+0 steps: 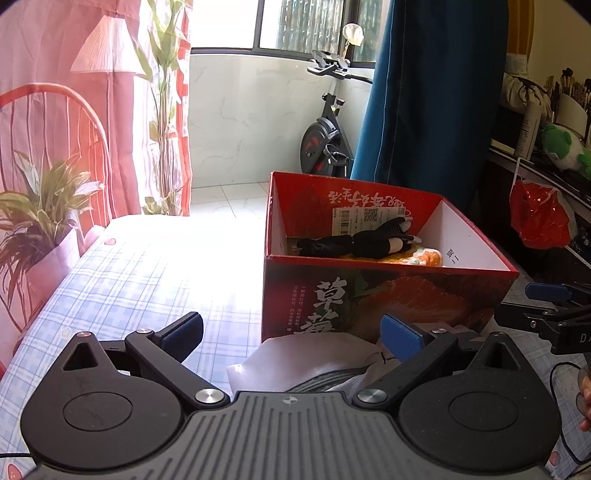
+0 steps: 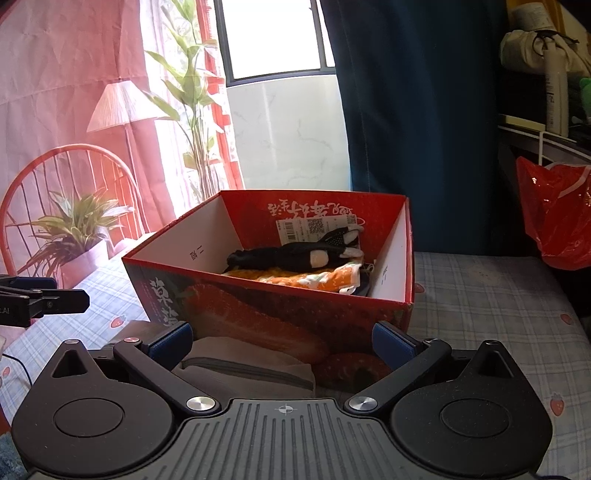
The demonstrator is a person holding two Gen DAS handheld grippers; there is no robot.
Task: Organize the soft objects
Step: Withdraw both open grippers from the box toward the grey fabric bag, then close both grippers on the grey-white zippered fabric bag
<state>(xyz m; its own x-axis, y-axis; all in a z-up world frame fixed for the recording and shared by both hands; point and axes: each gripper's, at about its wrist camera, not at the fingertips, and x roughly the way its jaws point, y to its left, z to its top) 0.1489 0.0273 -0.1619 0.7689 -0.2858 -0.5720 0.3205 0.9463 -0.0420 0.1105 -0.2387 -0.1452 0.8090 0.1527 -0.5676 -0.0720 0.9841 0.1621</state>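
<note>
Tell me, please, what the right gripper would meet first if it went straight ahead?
Probably the folded grey fabric pouch lying between the open right gripper fingers, then the red strawberry-printed cardboard box behind; depth unclear.

Black plush point(image 2: 295, 256) (lying flat) in red box point(image 2: 280, 314).

Ahead of my left gripper I see a bright window point(image 1: 306, 22) with a dark frame above a white marbled wall point(image 1: 251, 122), daylight washing out the pale tiled floor point(image 1: 229, 206) below. An exercise bike point(image 1: 327, 140) stands against that wall, ahead and a little right. A dark blue curtain point(image 1: 436, 92) hangs to its right. To the left hangs a pink printed backdrop point(image 1: 55, 110) showing a lamp, a red chair and plants. Beneath both grippers spreads a bed point(image 2: 498, 295) with a blue checked sheet dotted with strawberries. At far right a dark shelf point(image 1: 535, 162) holds clutter, with a red plastic bag point(image 2: 554, 218) hanging from it.
</note>
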